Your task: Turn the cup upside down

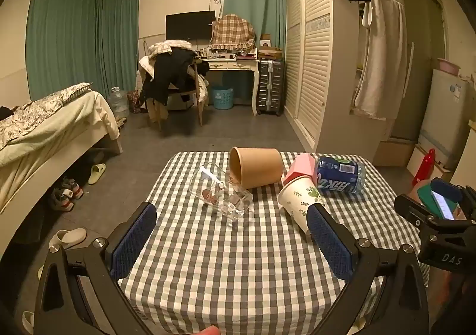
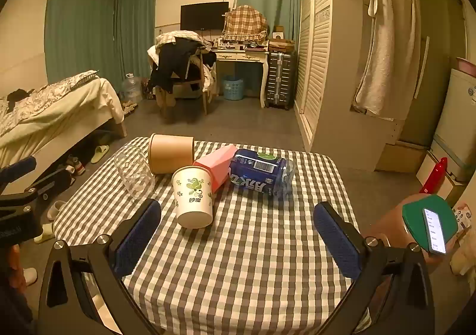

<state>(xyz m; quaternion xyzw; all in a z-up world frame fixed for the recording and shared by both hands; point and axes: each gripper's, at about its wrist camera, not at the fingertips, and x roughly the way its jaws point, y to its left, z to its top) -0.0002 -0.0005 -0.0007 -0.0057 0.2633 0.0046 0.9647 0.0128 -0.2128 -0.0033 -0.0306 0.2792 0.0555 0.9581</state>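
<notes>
A small table with a grey-and-white checked cloth stands in a dim bedroom, and five things lie on their sides in a loose cluster at its far end. The landmark is a white paper cup printed with green leaves; it lies tipped over in the middle of the cluster, its flat base toward the cameras and its mouth pointing away. Touching its far side is a pink cup, also lying down. Beyond the white cup and to its left lies a plain brown paper cup, open mouth facing left. Further left of the white cup, apart from it, lies a clear glass with a small picture on its wall. To the right of the white cup, just past the pink one, a blue drink bottle lies on its side. The left gripper hovers over the near part of the cloth with its blue-padded jaws spread wide and nothing between them; its right finger overlaps the white cup's base in the view. The right gripper hovers likewise, jaws wide apart and empty, with the white cup just ahead of its left finger.
</notes>
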